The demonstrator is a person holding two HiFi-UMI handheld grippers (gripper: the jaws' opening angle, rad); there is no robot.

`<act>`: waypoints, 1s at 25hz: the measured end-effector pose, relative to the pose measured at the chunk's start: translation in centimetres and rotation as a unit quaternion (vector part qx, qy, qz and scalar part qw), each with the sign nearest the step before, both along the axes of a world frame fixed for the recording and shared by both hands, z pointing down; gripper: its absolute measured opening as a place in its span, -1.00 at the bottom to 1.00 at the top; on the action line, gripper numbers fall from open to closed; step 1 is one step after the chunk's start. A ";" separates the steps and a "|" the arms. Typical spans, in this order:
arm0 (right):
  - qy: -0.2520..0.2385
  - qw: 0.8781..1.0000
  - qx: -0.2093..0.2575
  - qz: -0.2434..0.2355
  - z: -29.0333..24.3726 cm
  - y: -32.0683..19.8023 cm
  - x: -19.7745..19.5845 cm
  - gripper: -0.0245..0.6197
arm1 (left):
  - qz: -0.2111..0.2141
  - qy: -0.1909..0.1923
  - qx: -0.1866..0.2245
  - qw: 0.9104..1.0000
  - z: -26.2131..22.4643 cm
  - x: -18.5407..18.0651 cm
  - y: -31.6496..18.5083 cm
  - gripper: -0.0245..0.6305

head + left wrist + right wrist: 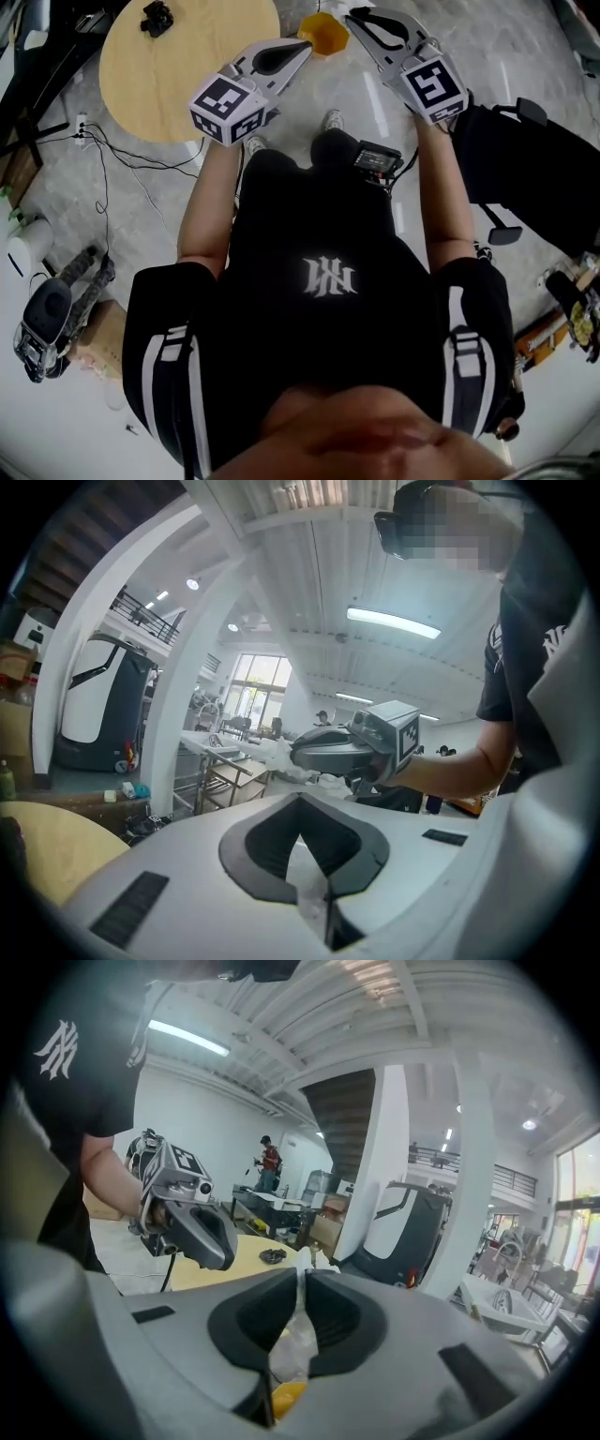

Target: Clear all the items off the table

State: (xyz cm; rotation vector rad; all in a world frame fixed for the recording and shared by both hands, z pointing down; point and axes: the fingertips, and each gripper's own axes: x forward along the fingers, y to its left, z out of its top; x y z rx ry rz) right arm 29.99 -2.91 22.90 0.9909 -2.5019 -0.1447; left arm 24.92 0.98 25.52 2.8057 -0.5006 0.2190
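Observation:
A clear plastic bag holding something orange [323, 33] hangs in the air between my two grippers, off the right edge of the round wooden table [187, 84]. My left gripper [305, 47] meets the bag from the left, and a strip of crumpled clear film [307, 878] is pinched in its shut jaws. From the right, my right gripper [350, 14] is shut on the same bag; the film and orange contents [286, 1393] show in its jaw slit. A small black object [157, 17] lies on the table, also seen past the right gripper as the black object [273, 1256].
Black cables [122, 155] trail over the grey floor below the table. A grey device [56, 309] sits on the floor at left. A black chair-like frame [534, 169] stands at right. A large white machine [403, 1227] stands behind the table.

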 end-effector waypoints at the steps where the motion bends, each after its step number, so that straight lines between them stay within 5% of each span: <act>1: -0.001 1.000 0.000 -0.004 0.6 -0.4 0.8 -0.82 | -0.005 0.000 -0.002 1.000 0.6 0.9 -0.5 -0.89; 11: -0.022 0.999 -0.039 -0.029 10.3 -3.9 8.8 -0.82 | -0.042 -0.017 -0.047 0.998 9.4 9.5 -3.7 -0.89; 25: -0.021 0.996 -0.067 -0.054 29.8 -10.0 10.7 -0.82 | -0.072 -0.027 -0.087 0.993 26.9 13.1 -8.7 -0.89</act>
